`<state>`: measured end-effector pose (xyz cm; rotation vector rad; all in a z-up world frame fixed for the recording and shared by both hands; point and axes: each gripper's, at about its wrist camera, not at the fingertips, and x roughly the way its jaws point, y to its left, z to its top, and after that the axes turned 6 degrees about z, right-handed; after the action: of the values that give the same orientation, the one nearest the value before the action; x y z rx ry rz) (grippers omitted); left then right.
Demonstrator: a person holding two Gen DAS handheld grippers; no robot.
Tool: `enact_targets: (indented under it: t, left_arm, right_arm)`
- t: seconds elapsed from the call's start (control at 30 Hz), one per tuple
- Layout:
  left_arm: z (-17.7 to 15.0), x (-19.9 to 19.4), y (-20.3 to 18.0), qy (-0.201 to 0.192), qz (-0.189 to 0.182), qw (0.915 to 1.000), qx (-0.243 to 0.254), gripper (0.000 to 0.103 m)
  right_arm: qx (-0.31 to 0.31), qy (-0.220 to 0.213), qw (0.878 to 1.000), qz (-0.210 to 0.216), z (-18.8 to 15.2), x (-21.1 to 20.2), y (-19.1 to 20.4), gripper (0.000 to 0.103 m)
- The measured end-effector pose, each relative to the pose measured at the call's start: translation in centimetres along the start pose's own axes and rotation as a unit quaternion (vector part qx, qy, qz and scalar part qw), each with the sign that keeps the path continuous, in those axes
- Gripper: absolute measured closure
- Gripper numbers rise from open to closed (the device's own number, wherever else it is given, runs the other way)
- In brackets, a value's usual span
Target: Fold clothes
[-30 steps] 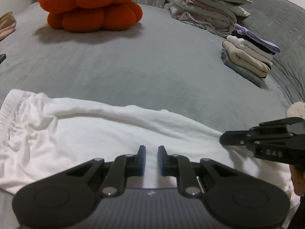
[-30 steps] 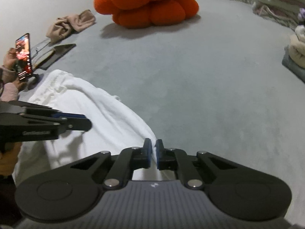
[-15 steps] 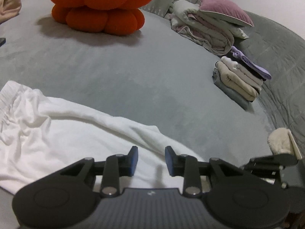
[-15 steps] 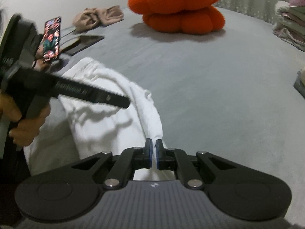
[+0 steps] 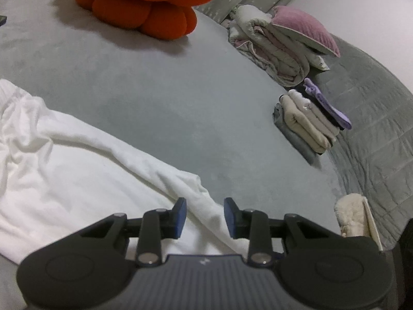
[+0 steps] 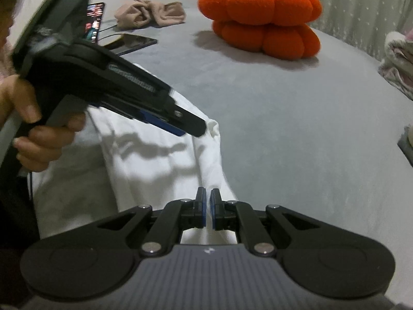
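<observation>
Two changes: left gripper jaws have parted, empty, over the white garment; right gripper stays clamped at its 6 o'clock edge, mid-fold.

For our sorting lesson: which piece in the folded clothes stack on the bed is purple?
The top piece of the stack: lilac purple, above a dark layer and cream folds, with a grey piece at the bottom.

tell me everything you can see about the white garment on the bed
The white garment is soft, knit-looking cloth lying mostly flat but rumpled on the grey bed. A gathered, elastic-looking band shows at its far left end, and a long ridge of folded fabric runs diagonally across it. Its near edge passes under both tools: the left gripper hovers with jaws apart over a fold, while the right gripper has its jaws shut at the hem; whether cloth is pinched is unclear.
</observation>
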<state>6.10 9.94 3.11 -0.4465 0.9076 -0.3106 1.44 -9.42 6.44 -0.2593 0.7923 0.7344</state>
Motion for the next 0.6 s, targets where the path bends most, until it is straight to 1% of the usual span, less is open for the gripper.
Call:
enact_targets:
  t: [0.07, 0.1, 0.13, 0.2, 0.27, 0.3, 0.33, 0.4, 0.43, 0.5, 0.53, 0.6]
  left_arm:
    - [-0.1, 0.4, -0.2, 0.004, 0.007, 1.0, 0.003, 0.073]
    - [-0.1, 0.6, -0.3, 0.006, 0.012, 0.9999, 0.004, 0.077]
    - [-0.2, 0.8, -0.3, 0.008, 0.017, 0.9998, 0.006, 0.087]
    - [-0.2, 1.2, -0.4, 0.016, 0.034, 0.9992, 0.01, 0.097]
    - [-0.3, 1.5, -0.3, 0.027, 0.055, 0.998, 0.011, 0.1]
    - [-0.4, 1.6, -0.2, 0.031, 0.064, 0.9974, 0.01, 0.101]
    - [-0.5, 1.7, 0.0, 0.035, 0.065, 0.9972, 0.009, 0.101]
    - [-0.4, 1.7, 0.3, 0.04, 0.064, 0.9972, 0.005, 0.101]
    - [-0.4, 1.7, 0.3, 0.041, 0.064, 0.9971, 0.005, 0.101]
    - [-0.3, 1.7, 0.3, 0.044, 0.064, 0.9969, 0.008, 0.101]
    - [-0.3, 1.6, 0.4, 0.047, 0.064, 0.9968, 0.01, 0.101]
    - [-0.2, 1.5, 0.3, 0.048, 0.065, 0.9966, 0.015, 0.101]
  right_arm:
    - [-0.008, -0.003, 1.0, 0.007, 0.0, 0.0, 0.6, 0.098]
    - [-0.013, -0.001, 1.0, 0.011, 0.0, 0.1, 0.8, 0.098]
    - [-0.014, 0.003, 1.0, 0.014, 0.0, 0.3, 0.9, 0.098]
    - [-0.015, 0.013, 1.0, 0.02, -0.1, 0.8, 1.1, 0.098]
    - [-0.005, 0.018, 1.0, 0.024, 0.0, 1.1, 0.7, 0.098]
    - [0.007, 0.014, 0.999, 0.028, 0.1, 1.1, 0.3, 0.096]
    - [0.019, 0.01, 0.999, 0.033, 0.1, 1.0, -0.1, 0.089]
    - [0.055, -0.002, 0.997, 0.049, 0.4, 0.8, -1.2, 0.088]
    - [0.08, -0.009, 0.995, 0.064, 0.6, 0.7, -1.9, 0.085]
    - [0.137, -0.021, 0.986, 0.094, 1.1, 0.8, -3.6, 0.071]
    - [0.171, -0.026, 0.979, 0.111, 1.3, 1.0, -4.5, 0.061]
    - [0.239, -0.034, 0.959, 0.145, 1.8, 1.5, -6.4, 0.06]
